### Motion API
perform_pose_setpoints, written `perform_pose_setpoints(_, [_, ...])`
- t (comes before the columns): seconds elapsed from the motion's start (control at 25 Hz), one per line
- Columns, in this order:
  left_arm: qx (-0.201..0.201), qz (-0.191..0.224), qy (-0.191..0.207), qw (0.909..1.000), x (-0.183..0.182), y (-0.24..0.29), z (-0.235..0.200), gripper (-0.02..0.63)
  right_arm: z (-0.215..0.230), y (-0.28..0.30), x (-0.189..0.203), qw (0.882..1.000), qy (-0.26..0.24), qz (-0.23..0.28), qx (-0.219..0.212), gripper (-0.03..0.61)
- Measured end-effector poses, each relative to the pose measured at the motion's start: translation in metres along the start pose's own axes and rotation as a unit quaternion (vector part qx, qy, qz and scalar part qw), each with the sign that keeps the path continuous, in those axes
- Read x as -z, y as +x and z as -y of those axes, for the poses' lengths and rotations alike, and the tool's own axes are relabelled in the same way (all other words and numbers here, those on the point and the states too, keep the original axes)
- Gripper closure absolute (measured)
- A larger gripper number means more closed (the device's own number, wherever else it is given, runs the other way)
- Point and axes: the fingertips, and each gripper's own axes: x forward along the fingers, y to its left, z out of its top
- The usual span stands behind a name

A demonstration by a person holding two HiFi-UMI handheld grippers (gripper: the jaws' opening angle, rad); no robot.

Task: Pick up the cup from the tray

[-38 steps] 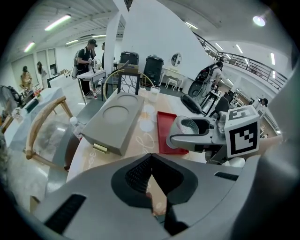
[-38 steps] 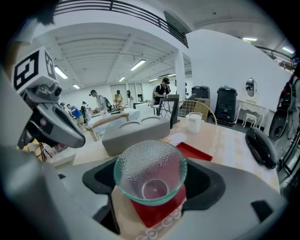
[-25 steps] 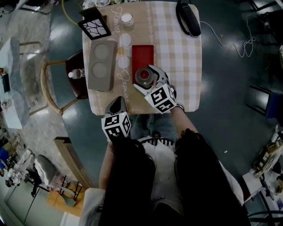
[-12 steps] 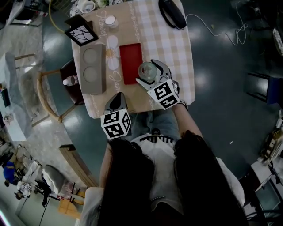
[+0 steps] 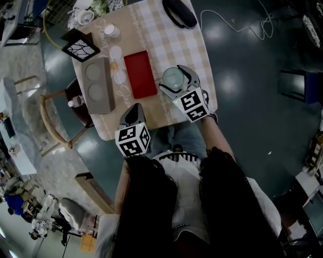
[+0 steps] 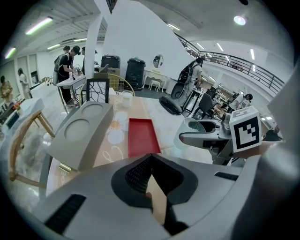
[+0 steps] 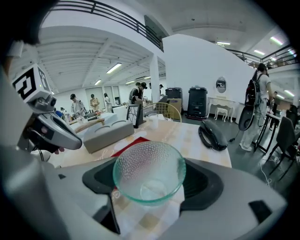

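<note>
A clear dimpled glass cup (image 7: 149, 178) sits between the jaws of my right gripper (image 7: 149, 190), which is shut on it. In the head view the cup (image 5: 174, 78) hangs above the checked cloth, just right of the red tray (image 5: 140, 74) and apart from it. The tray holds nothing. My right gripper (image 5: 177, 80) is over the table's near right part. My left gripper (image 5: 132, 115) hovers at the table's front edge, shut and holding nothing. In the left gripper view the left gripper (image 6: 150, 176) points at the red tray (image 6: 142, 136), with the cup (image 6: 199, 127) to its right.
A grey two-well holder (image 5: 96, 84) lies left of the tray. Behind it stand a black framed panel (image 5: 79, 45) and a small white cup (image 5: 111, 31). A black oblong object (image 5: 179, 13) lies at the far right edge. A wooden chair (image 5: 55, 116) stands left of the table.
My right gripper has lifted the cup off the red tray and carried it to the right. The left gripper has stayed at the front edge.
</note>
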Motion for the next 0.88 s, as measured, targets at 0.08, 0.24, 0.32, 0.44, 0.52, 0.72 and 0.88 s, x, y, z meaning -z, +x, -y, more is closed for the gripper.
perform_pose_setpoints(0.08, [0.002,-0.001,0.003,1.0000,0.001,0.001,0.004,0.606,0.004,-0.005,0.001,1.000,0.003,0.001,0.006,0.184])
perform_pose_setpoints(0.24, [0.005,-0.007,0.014,0.9999,0.002,0.003,0.010,0.606,0.013,-0.014,0.008,1.000,0.004,-0.004,0.020,0.185])
perform_pose_setpoints(0.32, [0.007,-0.010,0.021,0.9997,0.002,0.005,0.014,0.606,0.018,-0.018,0.013,0.999,-0.007,-0.012,0.028,0.185])
perform_pose_setpoints(0.44, [0.015,-0.014,0.033,0.9992,0.002,0.006,0.022,0.606,0.023,-0.023,0.020,0.999,-0.007,-0.017,0.035,0.184])
perform_pose_setpoints(0.52, [0.021,-0.015,0.033,0.9991,0.002,0.007,0.026,0.606,0.027,-0.026,0.022,0.999,0.003,-0.014,0.040,0.185])
perform_pose_setpoints(0.72, [0.016,-0.016,0.063,0.9978,0.001,0.009,0.029,0.606,0.032,-0.029,0.033,0.999,0.010,-0.014,0.045,0.184])
perform_pose_setpoints(0.88, [0.016,-0.016,0.068,0.9974,0.001,0.007,0.030,0.606,0.036,-0.030,0.038,0.999,0.022,-0.011,0.048,0.184])
